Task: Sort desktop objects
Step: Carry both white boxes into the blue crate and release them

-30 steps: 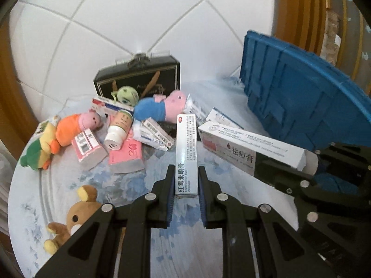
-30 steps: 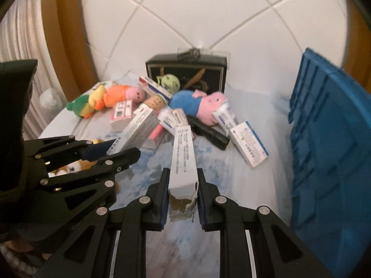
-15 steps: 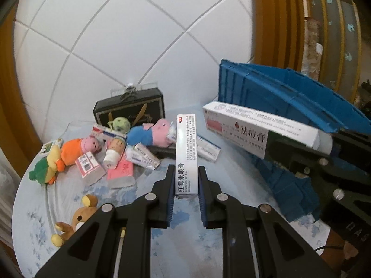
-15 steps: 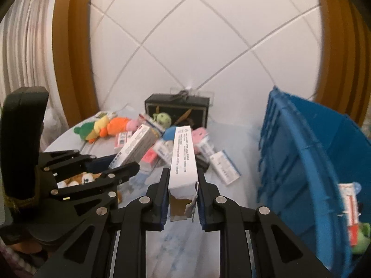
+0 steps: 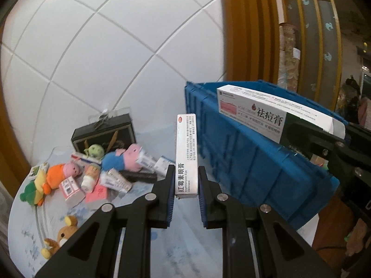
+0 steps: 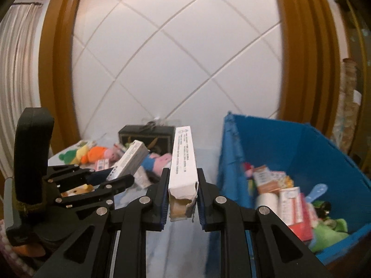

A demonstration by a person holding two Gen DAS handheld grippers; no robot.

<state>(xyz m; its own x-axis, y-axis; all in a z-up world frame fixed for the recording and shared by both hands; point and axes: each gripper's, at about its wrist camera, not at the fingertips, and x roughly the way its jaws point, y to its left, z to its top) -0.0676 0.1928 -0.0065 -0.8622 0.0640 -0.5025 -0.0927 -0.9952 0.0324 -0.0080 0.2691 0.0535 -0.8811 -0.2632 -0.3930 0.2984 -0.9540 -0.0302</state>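
While the blue crate [image 6: 273, 143] was approached, the acne cream box [image 6: 183, 159] was clamped by its torn rear end in the right gripper [image 6: 182, 180], the eye ointment box [image 5: 186, 155] likewise in the left gripper [image 5: 185, 183]. Both cartons judged light, crushable; narrow sides were pinched, most length projecting forward.

Both wrist views toward blue bin [image 5: 255, 162]

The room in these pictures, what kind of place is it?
Probably a home or a mocked-up living space: a cloth-covered table strewn with plush toys and medicine boxes, a blue storage crate half filled beside it, and a white tiled wall framed in wood with a curtain at the side.
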